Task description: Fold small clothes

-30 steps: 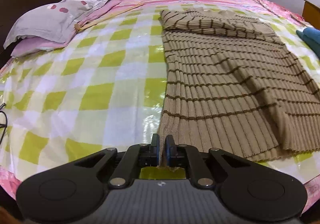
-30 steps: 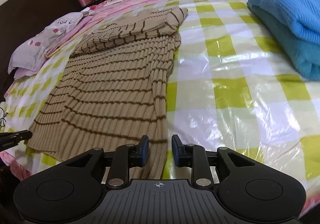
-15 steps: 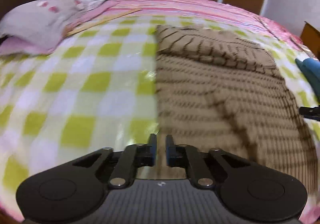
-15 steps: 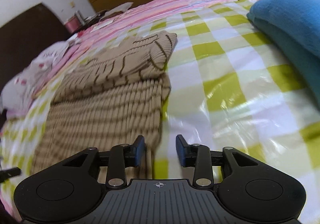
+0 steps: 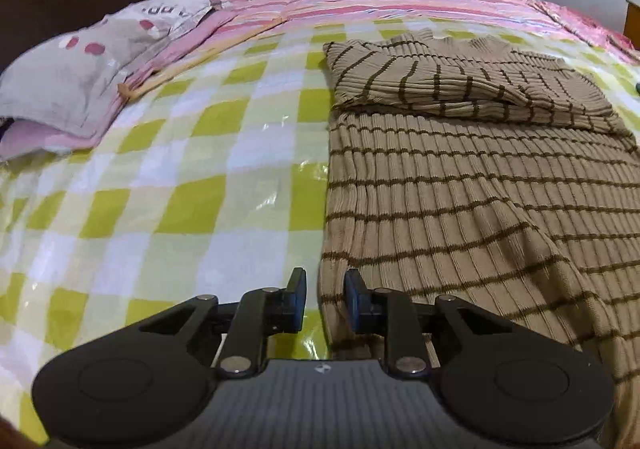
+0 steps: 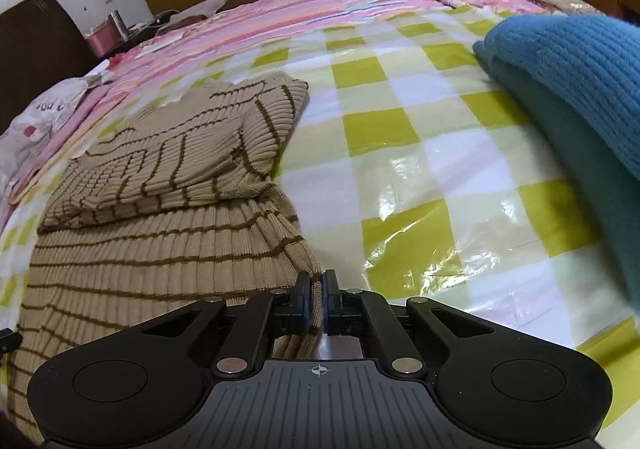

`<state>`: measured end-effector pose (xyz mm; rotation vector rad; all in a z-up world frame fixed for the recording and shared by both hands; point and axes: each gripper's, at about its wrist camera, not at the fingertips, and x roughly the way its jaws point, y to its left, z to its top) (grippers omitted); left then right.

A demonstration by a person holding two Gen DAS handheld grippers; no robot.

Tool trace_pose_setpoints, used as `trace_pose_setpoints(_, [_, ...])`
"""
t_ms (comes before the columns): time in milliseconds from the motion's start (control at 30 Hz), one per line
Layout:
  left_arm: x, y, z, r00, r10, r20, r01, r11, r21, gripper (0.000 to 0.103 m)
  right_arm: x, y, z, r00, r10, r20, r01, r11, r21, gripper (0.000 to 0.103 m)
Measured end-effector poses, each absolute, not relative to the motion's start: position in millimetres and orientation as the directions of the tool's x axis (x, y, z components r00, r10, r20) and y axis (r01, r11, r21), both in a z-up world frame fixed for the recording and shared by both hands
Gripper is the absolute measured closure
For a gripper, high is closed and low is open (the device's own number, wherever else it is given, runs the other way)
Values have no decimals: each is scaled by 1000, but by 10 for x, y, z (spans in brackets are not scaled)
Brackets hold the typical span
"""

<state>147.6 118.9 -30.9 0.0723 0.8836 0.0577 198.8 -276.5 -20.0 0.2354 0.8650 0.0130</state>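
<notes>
1. Sweater [image 5: 472, 185], tan with brown stripes, lies flat on the checked bed cover [image 5: 192, 185], its long axis running away from both grippers, with the folded sleeves at the far end.
2. Right gripper [image 6: 316, 299] is closed on the near right hem corner.
3. Left gripper [image 5: 325, 299] stands partly open, the near left hem edge between its fingers but not pinched.
4. Likely next move: close the left gripper, then carry the hem forward toward the collar.

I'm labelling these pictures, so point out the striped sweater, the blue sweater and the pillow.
striped sweater [image 5: 460, 209], left wrist view, ribbed body
blue sweater [image 6: 568, 61], right wrist view, top fold
pillow [image 5: 80, 65], left wrist view, grey cover
</notes>
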Motion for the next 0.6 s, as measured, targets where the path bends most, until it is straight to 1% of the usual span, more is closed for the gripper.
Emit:
trace_pose_setpoints(33, [1449,1211,-287,633,65,-771,-22,998,67,73,1973,-2741,-207,644,112,-757,77,975,209,92])
trace_pose_setpoints(67, [1423,1226,-266,632,49,-773,-21,999,46,73,1942,-2710,-201,637,123,-761,64,976,210,88])
trace_pose_setpoints(133, [1358,1239,-215,632,7,-775,-4,1000,5,73,1854,-2668,-144,645,130,-753,40,978,203,87])
trace_pose_setpoints(200, [1240,1254,-146,636,-37,-771,26,999,-26,73,1730,-2655,-59,649,160,-744,12,975,221,84])
trace_pose_setpoints(267, [1109,1273,-81,641,-67,-765,55,998,-42,73,1543,-2639,36,641,202,-740,-27,970,241,73])
trace_pose_setpoints(367, [916,1325,-38,627,-118,-770,74,993,-92,72,1190,-2591,132,639,231,-733,-77,968,237,69])
trace_pose_setpoints(433, [792,1334,-69,609,-151,-779,87,988,-123,72,970,-2564,118,615,255,-746,-95,963,252,67])
trace_pose_setpoints(467, [734,1323,-96,601,-156,-784,91,988,-126,72,885,-2547,99,601,267,-754,-102,961,259,64])
trace_pose_setpoints(533, [654,1290,-174,587,-149,-796,94,989,-116,71,740,-2523,27,574,275,-771,-107,959,262,61])
trace_pose_setpoints(600, [609,1270,-261,563,-145,-814,85,989,-117,70,644,-2505,-67,553,276,-786,-101,959,265,60])
